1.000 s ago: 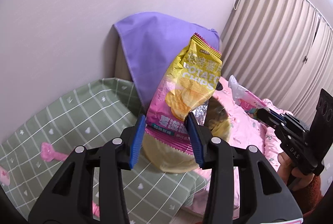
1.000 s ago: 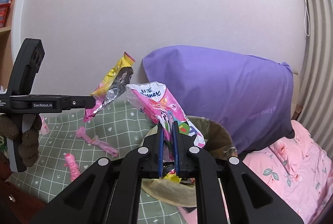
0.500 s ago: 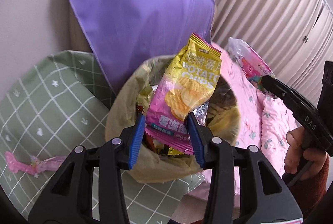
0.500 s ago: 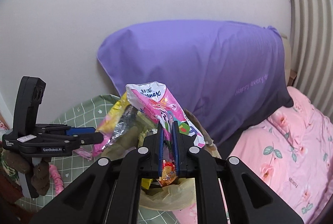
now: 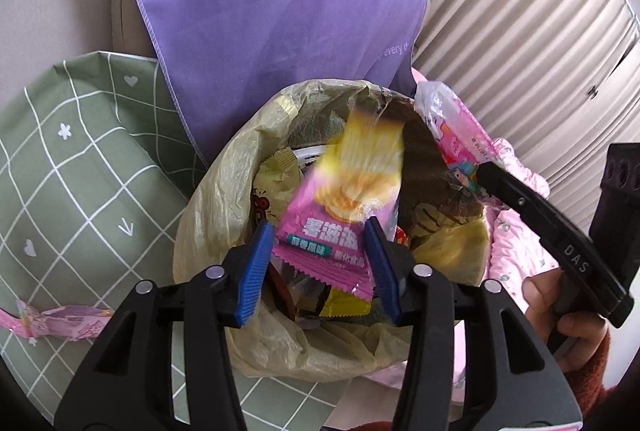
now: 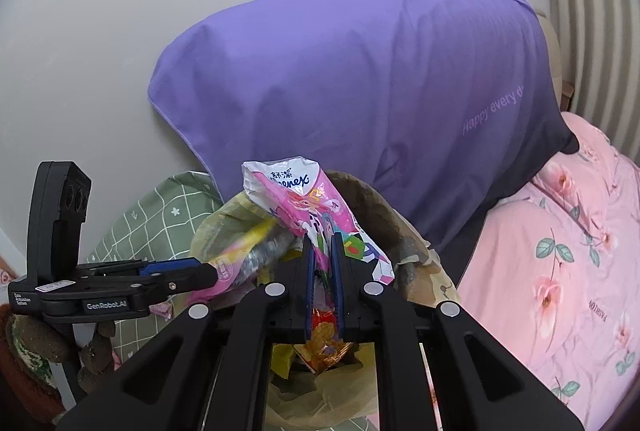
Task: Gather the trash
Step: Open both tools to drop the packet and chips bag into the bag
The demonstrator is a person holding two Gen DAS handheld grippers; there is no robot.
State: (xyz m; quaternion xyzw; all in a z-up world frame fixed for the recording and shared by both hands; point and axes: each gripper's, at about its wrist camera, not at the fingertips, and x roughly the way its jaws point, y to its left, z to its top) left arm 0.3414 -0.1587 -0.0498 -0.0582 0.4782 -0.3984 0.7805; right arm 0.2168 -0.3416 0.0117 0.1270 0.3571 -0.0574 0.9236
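A pink wrapper lies on the green checked cover, cut off at the frame edge. The left gripper stands wide over the yellow-lined trash bin; the potato chip bag sits between its blue pads, its top blurred, and I cannot tell whether they touch it. Right of it, the right gripper pinches a Kleenex tissue pack above the bin's rim, lower end hidden. A purple pillow stands behind.

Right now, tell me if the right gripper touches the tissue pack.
Touching. The right wrist view shows the right gripper clamped shut on the tissue pack.
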